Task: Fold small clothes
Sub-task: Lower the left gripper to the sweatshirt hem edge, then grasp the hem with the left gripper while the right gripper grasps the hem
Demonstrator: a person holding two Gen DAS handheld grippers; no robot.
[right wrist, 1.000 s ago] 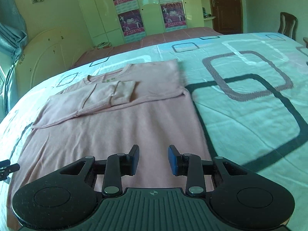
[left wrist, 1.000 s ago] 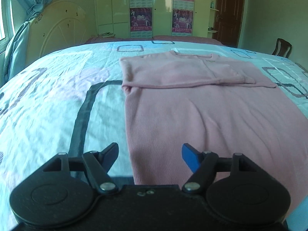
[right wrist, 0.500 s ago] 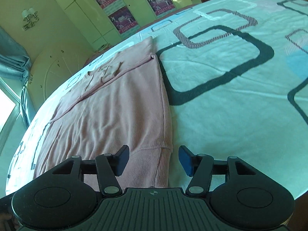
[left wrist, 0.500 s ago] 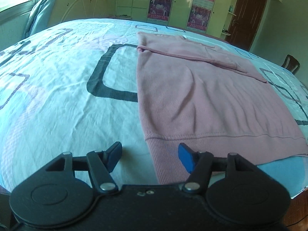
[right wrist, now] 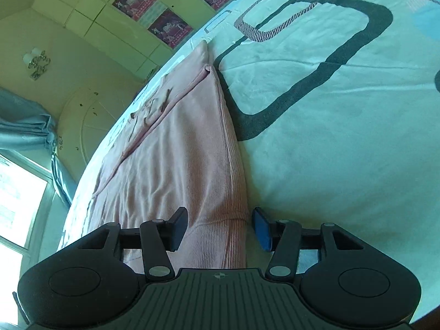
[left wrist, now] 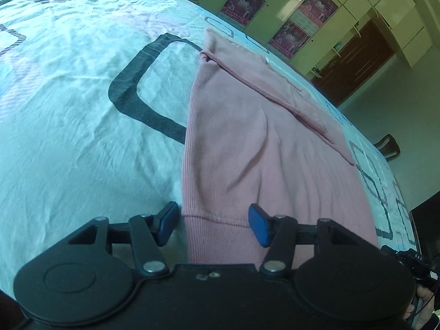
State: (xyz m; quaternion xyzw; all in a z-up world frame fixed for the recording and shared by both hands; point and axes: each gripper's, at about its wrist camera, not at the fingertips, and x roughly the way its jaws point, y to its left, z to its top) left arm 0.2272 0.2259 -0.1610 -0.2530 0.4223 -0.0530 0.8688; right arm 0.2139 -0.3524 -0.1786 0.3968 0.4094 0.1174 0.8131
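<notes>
The bed (left wrist: pixel 68 115) carries the pink sweater (left wrist: pixel 247 143) flat, sleeves folded across. Each hand-held gripper, left (left wrist: pixel 213 227) just closing and right (right wrist: pixel 220 228), straddles a hem corner unclenched: pinch both ribbed corners squarely before lifting, so the fold stays even.

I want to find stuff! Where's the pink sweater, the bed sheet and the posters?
pink sweater (left wrist: pixel 247 148), left wrist view, middle of its body.
bed sheet (right wrist: pixel 343 151), right wrist view, bare pale part beside the sweater.
posters (right wrist: pixel 167 29), right wrist view, one poster on the cupboard door.
</notes>
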